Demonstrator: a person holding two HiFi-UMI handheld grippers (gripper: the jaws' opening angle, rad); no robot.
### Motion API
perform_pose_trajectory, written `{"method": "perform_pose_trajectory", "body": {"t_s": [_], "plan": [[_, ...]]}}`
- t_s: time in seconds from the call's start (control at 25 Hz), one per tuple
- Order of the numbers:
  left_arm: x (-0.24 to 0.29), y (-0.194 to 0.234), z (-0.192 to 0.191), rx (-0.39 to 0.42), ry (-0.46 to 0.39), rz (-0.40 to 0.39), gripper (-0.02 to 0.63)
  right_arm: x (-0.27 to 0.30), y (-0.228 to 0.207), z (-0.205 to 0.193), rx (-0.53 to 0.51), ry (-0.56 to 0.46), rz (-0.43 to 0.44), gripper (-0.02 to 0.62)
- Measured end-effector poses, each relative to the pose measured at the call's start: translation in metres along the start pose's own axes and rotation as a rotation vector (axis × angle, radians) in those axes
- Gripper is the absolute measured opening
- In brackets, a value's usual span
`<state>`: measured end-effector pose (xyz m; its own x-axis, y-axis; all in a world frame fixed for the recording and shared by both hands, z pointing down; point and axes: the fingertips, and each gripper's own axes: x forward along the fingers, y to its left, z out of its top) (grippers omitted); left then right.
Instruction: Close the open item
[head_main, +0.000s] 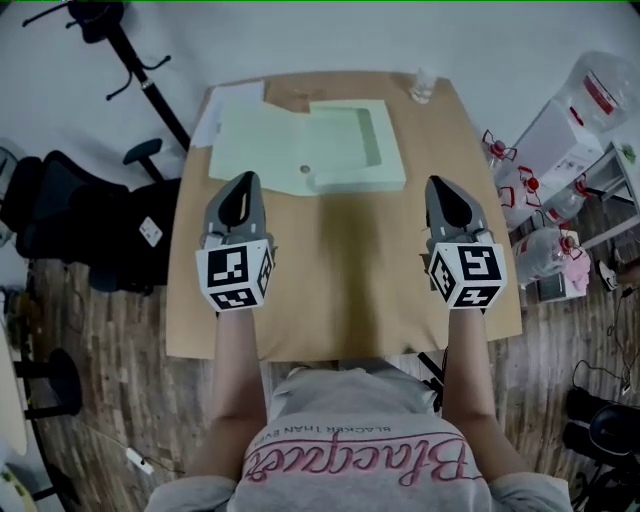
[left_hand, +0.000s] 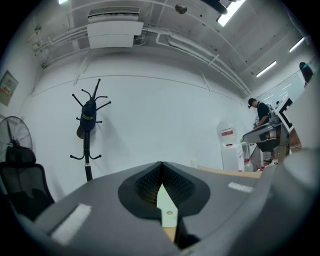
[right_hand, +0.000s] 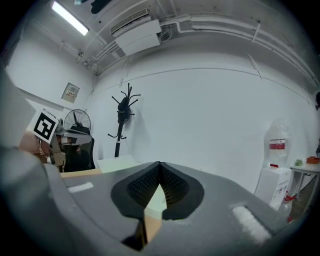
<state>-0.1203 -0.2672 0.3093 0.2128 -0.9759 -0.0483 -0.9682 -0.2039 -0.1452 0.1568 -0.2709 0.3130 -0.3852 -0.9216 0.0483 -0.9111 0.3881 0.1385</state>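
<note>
Your left gripper (head_main: 240, 190) has its jaws pressed together at the tips, with nothing between them. Your right gripper (head_main: 447, 195) is the same, closed and empty. Both sit over the near half of the light brown wooden table (head_main: 350, 280), well apart from each other. The pale green flat cardboard box (head_main: 345, 150) lies just ahead of them on the table's far half. It is open, with its lid (head_main: 255, 145) spread flat to the left of the shallow tray.

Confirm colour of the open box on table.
The open flat box is pale mint green; clearest in head view.
</note>
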Motion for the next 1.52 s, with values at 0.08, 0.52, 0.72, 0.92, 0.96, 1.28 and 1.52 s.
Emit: {"method": "perform_pose_trajectory", "body": {"t_s": [0.08, 0.52, 0.72, 0.92, 0.96, 1.28, 1.52], "plan": [[0.005, 0.003, -0.004, -0.002, 0.017, 0.043, 0.014, 0.013, -0.009, -0.003, -0.001, 0.004, 0.032, 0.003], [0.026, 0.012, -0.020, -0.018, 0.085, 0.219, 0.014, 0.066, -0.045, -0.019, 0.004, 0.041, 0.168, 0.003], [0.031, 0.023, -0.037, -0.025, 0.139, 0.238, 0.014, 0.079, -0.047, -0.035, 0.032, 0.084, 0.168, 0.003], [0.033, 0.035, -0.059, -0.041, 0.197, 0.238, 0.012, 0.090, -0.045, -0.051, 0.052, 0.125, 0.152, 0.003], [0.035, 0.038, -0.063, -0.046, 0.206, 0.239, 0.028, 0.093, -0.045, -0.055, 0.055, 0.135, 0.149, 0.003], [0.043, 0.069, -0.103, -0.102, 0.261, 0.271, 0.196, 0.112, -0.037, -0.081, 0.065, 0.186, 0.129, 0.003], [0.048, 0.093, -0.134, -0.191, 0.304, 0.319, 0.278, 0.127, -0.030, -0.091, 0.061, 0.208, 0.128, 0.003]]}}
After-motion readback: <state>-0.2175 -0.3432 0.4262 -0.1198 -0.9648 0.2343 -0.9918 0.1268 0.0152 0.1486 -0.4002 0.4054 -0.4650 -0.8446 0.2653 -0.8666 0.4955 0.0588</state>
